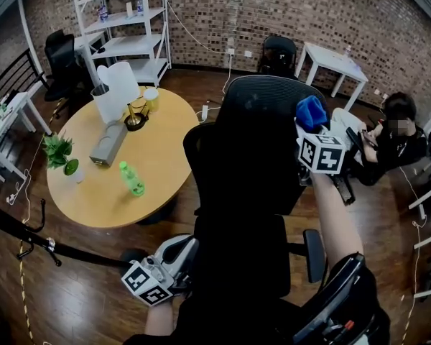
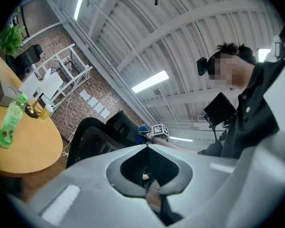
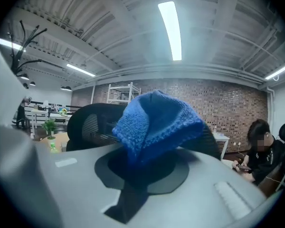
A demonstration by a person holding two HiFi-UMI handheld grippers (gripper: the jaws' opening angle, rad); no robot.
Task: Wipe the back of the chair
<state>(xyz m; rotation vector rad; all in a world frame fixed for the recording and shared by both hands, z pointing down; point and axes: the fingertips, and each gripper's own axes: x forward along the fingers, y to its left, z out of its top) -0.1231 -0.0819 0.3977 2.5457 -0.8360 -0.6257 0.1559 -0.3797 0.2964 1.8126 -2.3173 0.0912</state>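
The black mesh office chair (image 1: 262, 149) stands right in front of me, its back (image 2: 97, 139) facing me. A blue knitted cloth (image 1: 311, 111) is clamped in my right gripper (image 1: 310, 123), up at the right top edge of the chair back. In the right gripper view the cloth (image 3: 154, 122) bulges out of the closed jaws of the right gripper (image 3: 145, 163), with the chair back (image 3: 92, 125) behind it. My left gripper (image 1: 189, 249) is low on the left, beside the seat. Its jaws meet in the left gripper view, and I see nothing held in the left gripper (image 2: 149, 184).
A round wooden table (image 1: 154, 192) at left carries a green bottle (image 1: 131, 178), a small plant (image 1: 57, 153) and a grey box (image 1: 108, 144). White shelving (image 1: 126, 27) stands behind. A seated person (image 1: 399, 139) is at right, near a white table (image 1: 330, 63).
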